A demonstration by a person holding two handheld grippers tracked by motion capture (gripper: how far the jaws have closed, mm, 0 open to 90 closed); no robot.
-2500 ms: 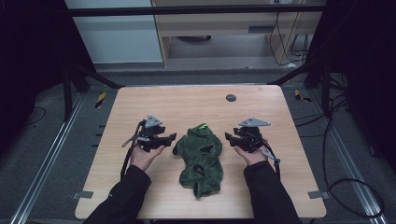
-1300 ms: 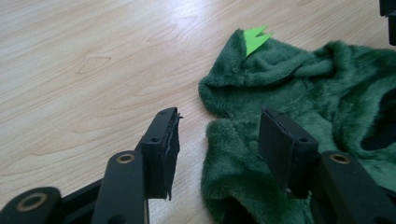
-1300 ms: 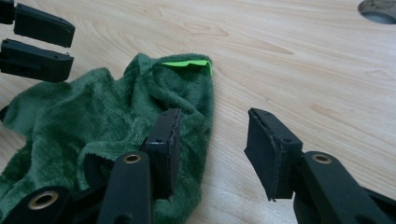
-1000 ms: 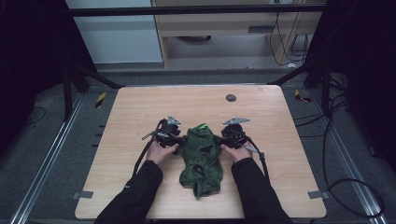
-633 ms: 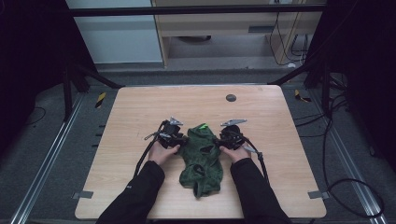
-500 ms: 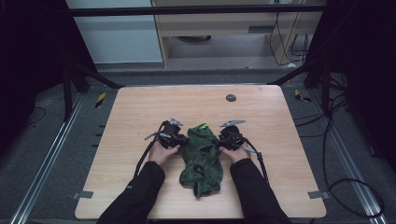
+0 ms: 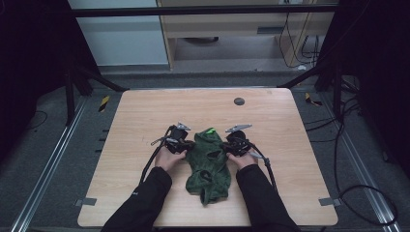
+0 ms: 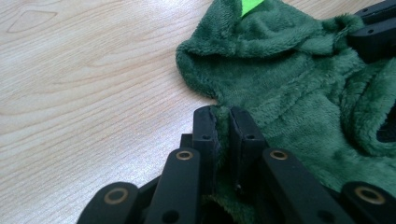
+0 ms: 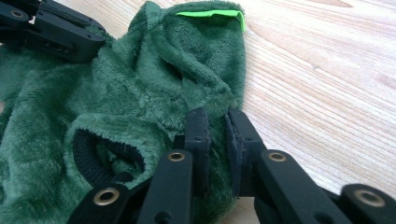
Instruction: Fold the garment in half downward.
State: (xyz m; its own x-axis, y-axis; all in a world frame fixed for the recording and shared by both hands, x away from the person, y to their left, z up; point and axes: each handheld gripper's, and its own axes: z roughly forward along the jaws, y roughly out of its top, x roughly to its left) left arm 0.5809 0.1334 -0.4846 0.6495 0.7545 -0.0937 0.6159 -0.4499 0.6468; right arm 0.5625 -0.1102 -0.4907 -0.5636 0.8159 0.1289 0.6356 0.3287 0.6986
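At the table (image 7: 145,116) centre, slightly toward 6 o'clock, a green fleece garment (image 7: 209,162) is spread. Its 9 o'clock edge is pinched by the left gripper (image 8: 223,125), its 3 o'clock edge by the right gripper (image 9: 217,126); fleece is clamped between both pairs of jaws.

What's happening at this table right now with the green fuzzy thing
A person at a wooden table holds a two-jaw gripper in each hand and works on a small green fleece garment lying crumpled in front of them. The left gripper is shut on the fleece at one side edge, and the right gripper is shut on the opposite edge. The garment lies on the table, with a bright green tag at its far end.
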